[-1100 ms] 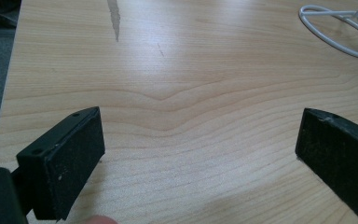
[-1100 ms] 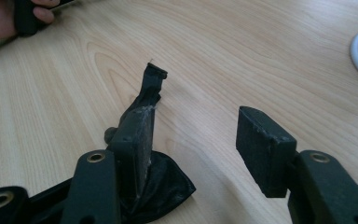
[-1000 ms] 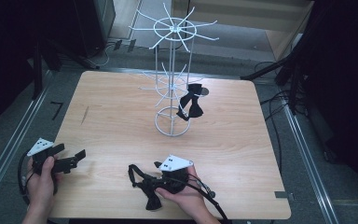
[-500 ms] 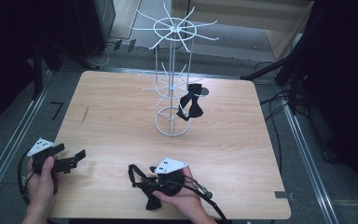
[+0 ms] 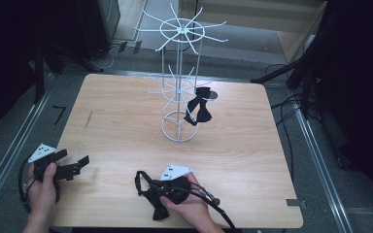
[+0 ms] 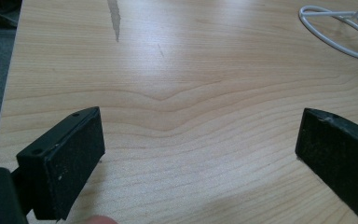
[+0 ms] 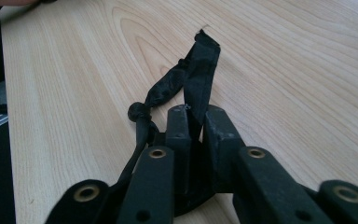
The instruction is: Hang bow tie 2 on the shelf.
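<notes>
A white wire rack (image 5: 179,90) stands mid-table, and a black bow tie (image 5: 198,111) hangs from one of its lower arms. Near the front edge, my right gripper (image 5: 149,190) is shut on a second black bow tie (image 5: 156,208), which trails on the wood under it. In the right gripper view the jaws (image 7: 196,116) pinch its thin black strap (image 7: 201,58), which sticks up past the tips with a knot (image 7: 137,111) to the left. At the front left, my left gripper (image 5: 76,164) is open and holds nothing. Its pads (image 6: 74,151) stand wide apart over bare wood.
The light wooden table (image 5: 116,121) has a dark scratch (image 5: 88,120) at the left. The rack's round base ring (image 6: 338,28) lies ahead and to the right of my left gripper. Metal rails and cables run along the floor around the table.
My right gripper has drifted slightly left with the bow tie still in it. The left gripper has stayed put.
</notes>
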Tool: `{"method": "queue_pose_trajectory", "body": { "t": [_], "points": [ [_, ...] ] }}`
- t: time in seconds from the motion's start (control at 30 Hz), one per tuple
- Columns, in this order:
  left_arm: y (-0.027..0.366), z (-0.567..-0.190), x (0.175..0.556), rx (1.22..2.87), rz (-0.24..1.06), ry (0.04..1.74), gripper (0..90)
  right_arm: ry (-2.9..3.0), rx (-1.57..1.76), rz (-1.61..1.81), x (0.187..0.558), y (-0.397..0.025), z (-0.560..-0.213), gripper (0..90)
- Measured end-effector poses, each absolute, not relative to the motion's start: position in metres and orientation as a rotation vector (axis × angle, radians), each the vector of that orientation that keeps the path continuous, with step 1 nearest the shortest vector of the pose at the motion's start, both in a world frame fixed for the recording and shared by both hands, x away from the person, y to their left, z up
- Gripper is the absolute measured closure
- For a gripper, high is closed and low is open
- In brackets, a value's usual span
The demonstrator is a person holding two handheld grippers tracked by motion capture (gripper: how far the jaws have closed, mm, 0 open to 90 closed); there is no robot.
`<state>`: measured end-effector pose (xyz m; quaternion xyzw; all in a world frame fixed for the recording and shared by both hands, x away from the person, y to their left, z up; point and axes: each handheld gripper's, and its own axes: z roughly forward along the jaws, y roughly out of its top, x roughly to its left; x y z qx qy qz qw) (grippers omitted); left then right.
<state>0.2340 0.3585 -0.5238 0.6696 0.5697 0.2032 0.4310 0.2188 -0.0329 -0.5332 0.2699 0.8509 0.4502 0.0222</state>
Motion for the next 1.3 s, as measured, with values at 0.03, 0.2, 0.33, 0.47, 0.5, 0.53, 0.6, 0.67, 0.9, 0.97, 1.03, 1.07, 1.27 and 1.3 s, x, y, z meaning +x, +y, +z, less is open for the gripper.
{"method": "queue_pose_trajectory", "body": {
  "t": [0.03,0.2,0.33,0.47,0.5,0.53,0.6,0.67,0.9,0.97,1.03,1.07,1.27,1.3],
  "points": [
    [0.358,-0.524,0.234,1.670,0.507,1.421,1.6,2.634,0.832,1.393,0.219,-0.033,-0.533,85.4],
    [0.359,-0.524,0.234,1.670,0.506,1.421,1.6,2.613,0.828,1.398,0.220,-0.037,-0.529,89.4],
    [0.359,-0.524,0.234,1.670,0.506,1.421,1.6,2.590,0.832,1.405,0.221,-0.040,-0.526,90.0],
    [0.359,-0.524,0.234,1.670,0.506,1.421,1.6,2.568,0.830,1.415,0.222,-0.043,-0.523,90.0],
    [0.359,-0.524,0.234,1.670,0.506,1.421,1.6,2.565,0.831,1.417,0.222,-0.044,-0.522,90.0],
    [0.359,-0.524,0.234,1.670,0.506,1.421,1.6,2.557,0.831,1.420,0.223,-0.044,-0.521,90.0],
    [0.358,-0.524,0.234,1.670,0.505,1.422,1.6,2.551,0.832,1.422,0.223,-0.046,-0.520,90.0],
    [0.359,-0.524,0.234,1.669,0.506,1.421,1.6,2.538,0.830,1.428,0.223,-0.048,-0.518,90.0],
    [0.358,-0.524,0.234,1.670,0.506,1.421,1.6,2.495,0.825,1.427,0.225,-0.055,-0.511,90.0],
    [0.358,-0.524,0.234,1.670,0.506,1.421,1.6,2.486,0.828,1.430,0.226,-0.057,-0.509,90.0],
    [0.358,-0.524,0.234,1.670,0.506,1.421,1.6,2.471,0.821,1.433,0.227,-0.059,-0.506,90.0],
    [0.358,-0.524,0.234,1.670,0.505,1.421,1.6,2.464,0.821,1.436,0.228,-0.060,-0.505,90.0],
    [0.358,-0.524,0.234,1.671,0.506,1.421,1.6,2.440,0.821,1.435,0.229,-0.065,-0.501,90.0],
    [0.358,-0.524,0.234,1.671,0.506,1.421,1.6,2.437,0.819,1.432,0.229,-0.065,-0.500,90.0]
  ]
}}
